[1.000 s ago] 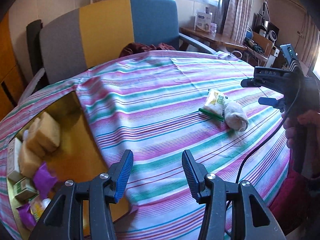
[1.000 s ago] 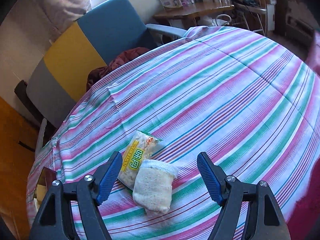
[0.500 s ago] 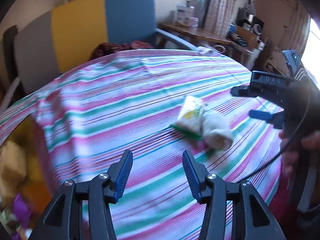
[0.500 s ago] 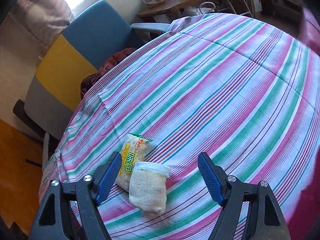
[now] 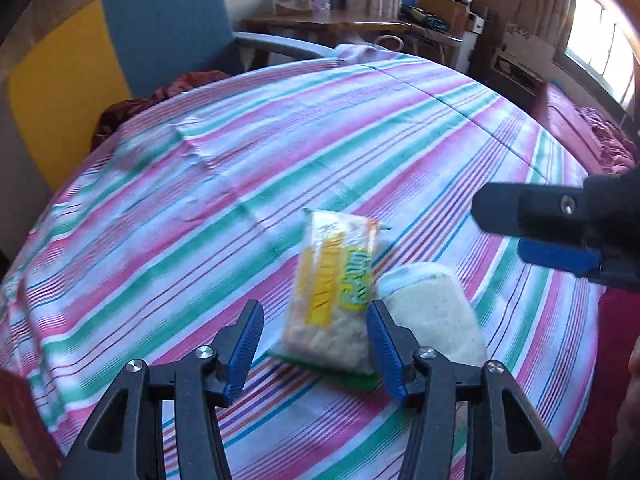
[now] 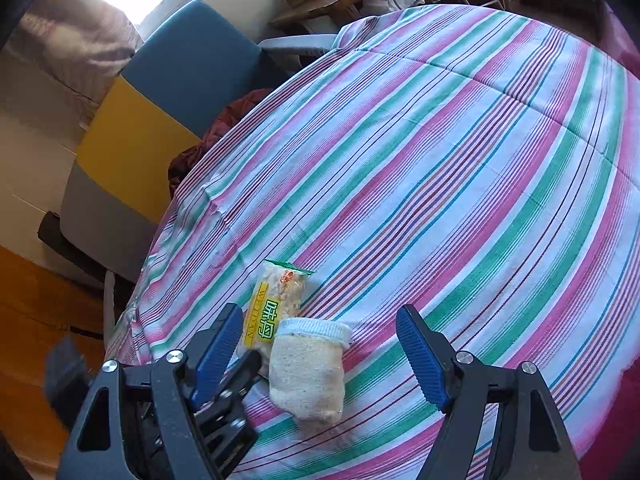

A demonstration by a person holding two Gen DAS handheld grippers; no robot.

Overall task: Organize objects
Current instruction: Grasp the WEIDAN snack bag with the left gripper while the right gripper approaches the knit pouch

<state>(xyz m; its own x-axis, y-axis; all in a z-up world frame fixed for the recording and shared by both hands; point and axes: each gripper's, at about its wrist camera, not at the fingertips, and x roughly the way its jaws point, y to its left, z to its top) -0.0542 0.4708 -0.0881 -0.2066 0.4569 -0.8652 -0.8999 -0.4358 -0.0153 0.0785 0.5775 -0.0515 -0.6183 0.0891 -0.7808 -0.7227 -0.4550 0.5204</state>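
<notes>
A yellow-and-clear snack packet (image 5: pixel 332 292) with a green edge lies on the striped tablecloth (image 5: pixel 280 152). A cream sock-like pouch (image 5: pixel 434 316) lies touching its right side. My left gripper (image 5: pixel 316 344) is open, its jaws on either side of the packet's near end. In the right wrist view the packet (image 6: pixel 274 306) and the pouch (image 6: pixel 308 368) lie between the jaws of my open right gripper (image 6: pixel 320 354), which hovers above them. The left gripper's tip (image 6: pixel 240 372) shows beside the packet.
A chair (image 5: pixel 120 48) with grey, yellow and blue panels stands behind the table with a dark red cloth (image 5: pixel 160 92) on its seat. A cluttered desk (image 5: pixel 340 20) stands at the back. The right gripper (image 5: pixel 560 232) shows at the right edge of the left wrist view.
My left gripper swung right, away from the yellow box of items, and moved up to the packet, which now lies between its jaws. The right gripper stayed above the pouch.
</notes>
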